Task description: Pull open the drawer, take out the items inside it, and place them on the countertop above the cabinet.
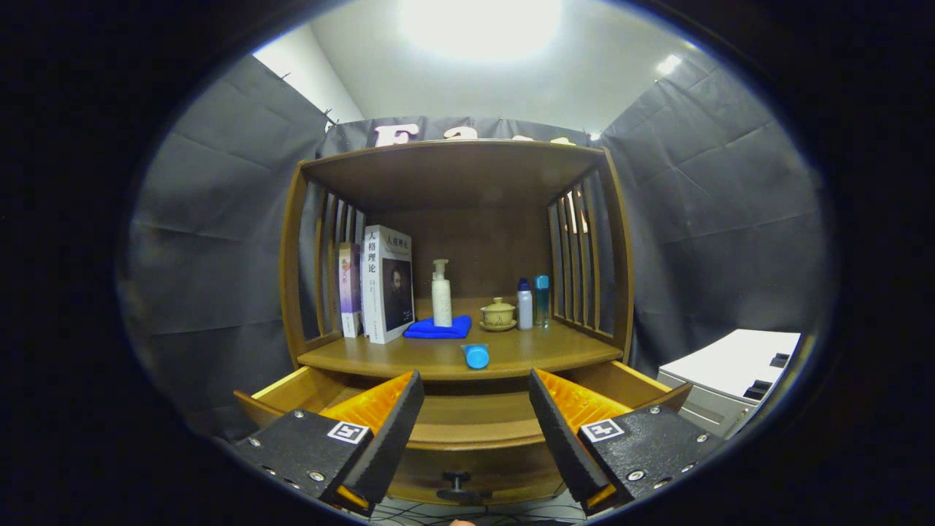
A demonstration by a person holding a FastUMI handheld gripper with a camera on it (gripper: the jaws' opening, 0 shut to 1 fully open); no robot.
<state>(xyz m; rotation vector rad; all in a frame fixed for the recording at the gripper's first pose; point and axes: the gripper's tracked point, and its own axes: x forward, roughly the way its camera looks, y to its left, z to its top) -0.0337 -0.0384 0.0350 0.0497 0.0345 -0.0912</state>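
Note:
My gripper point(475, 409) is open, its two fingers spread wide with nothing between them, hovering over the pulled-out wooden drawer point(467, 431). The drawer's dark round knob point(456, 478) shows below, between the fingers. What lies inside the drawer is hidden behind the fingers and the drawer front. Beyond the fingers is the wooden countertop point(409, 358) of the cabinet. A small bottle with a blue cap point(476, 356) lies on its side near the countertop's front edge, just ahead of the fingers.
On the countertop stand two books point(383, 285), a white pump bottle point(441, 296) on a folded blue cloth point(438, 329), a lidded tea cup point(498, 314) and two small bottles point(533, 303). Slatted sides and a shelf roof point(453, 164) enclose it. A white box point(730, 380) sits to the right.

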